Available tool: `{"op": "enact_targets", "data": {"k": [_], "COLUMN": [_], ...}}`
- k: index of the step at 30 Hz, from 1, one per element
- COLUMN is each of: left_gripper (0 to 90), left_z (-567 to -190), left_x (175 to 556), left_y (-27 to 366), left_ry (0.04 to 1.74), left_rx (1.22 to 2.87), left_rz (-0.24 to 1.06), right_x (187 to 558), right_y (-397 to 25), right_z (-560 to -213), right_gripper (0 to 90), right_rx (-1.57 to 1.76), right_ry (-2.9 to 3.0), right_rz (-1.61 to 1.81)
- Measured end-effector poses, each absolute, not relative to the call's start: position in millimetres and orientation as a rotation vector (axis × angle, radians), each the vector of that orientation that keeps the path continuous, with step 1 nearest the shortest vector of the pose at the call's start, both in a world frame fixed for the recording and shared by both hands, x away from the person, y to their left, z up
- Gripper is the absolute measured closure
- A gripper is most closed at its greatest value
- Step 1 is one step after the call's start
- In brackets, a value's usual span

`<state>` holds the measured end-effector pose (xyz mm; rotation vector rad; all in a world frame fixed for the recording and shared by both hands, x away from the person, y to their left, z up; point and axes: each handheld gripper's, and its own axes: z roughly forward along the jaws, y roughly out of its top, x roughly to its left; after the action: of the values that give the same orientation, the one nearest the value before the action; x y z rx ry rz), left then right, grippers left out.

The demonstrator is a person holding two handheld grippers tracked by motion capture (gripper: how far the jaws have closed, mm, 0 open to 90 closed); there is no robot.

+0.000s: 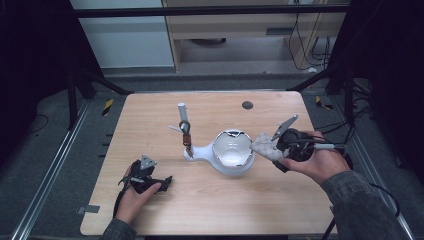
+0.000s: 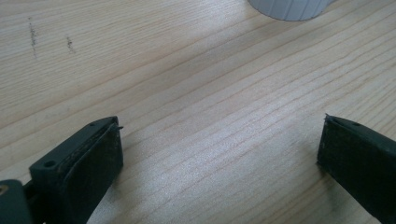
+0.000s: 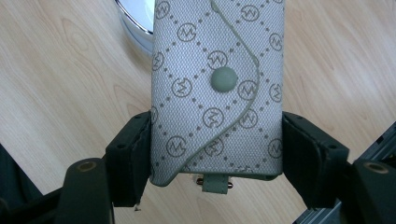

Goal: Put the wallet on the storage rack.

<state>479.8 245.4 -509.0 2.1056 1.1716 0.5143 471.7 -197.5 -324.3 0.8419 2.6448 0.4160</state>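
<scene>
Right gripper [image 3: 217, 158]: jaws clenched on a grey patterned pouch [image 3: 217, 93] with a snap button, gripped at its lower sides; the pouch's far end points toward a white bowl [image 1: 232, 151] just beyond the jaw tips; left gripper [image 2: 219, 154]: jaws spread wide, grasping nothing, over bare wooden table [image 2: 187, 84], well apart from the pouch.

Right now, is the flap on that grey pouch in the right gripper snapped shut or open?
Shut, as far as shows: the pouch flap lies flat with its snap button seated, held between the right gripper jaws.
</scene>
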Motion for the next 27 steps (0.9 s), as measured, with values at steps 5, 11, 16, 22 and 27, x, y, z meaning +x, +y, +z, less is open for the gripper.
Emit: {"op": "enact_targets", "data": {"k": [5,11,16,22,27], "left_gripper": [0.0,0.0,0.0,0.0,0.0], "left_z": [-509,-509,-509,-509,-509], "left_x": [480,480,480,480,480], "left_y": [245,245,245,246,246], "left_ry": [1.171,1.169,1.169,1.169,1.169], "left_rx": [2.106,2.107,2.107,2.108,2.108], "left_rz": [0.515,0.516,0.516,0.516,0.516], "right_x": [474,476,477,479,480], "right_y": [-187,-174,-163,-153,-147], "right_z": [-318,-316,-317,-318,-320], "right_gripper": [30.8,30.7,30.8,30.7,30.7], "right_rx": [0.804,0.759,0.734,0.704,0.684], "right_ry": [2.651,2.666,2.682,2.697,2.711], "right_rz": [0.411,0.405,0.391,0.379,0.364]}}
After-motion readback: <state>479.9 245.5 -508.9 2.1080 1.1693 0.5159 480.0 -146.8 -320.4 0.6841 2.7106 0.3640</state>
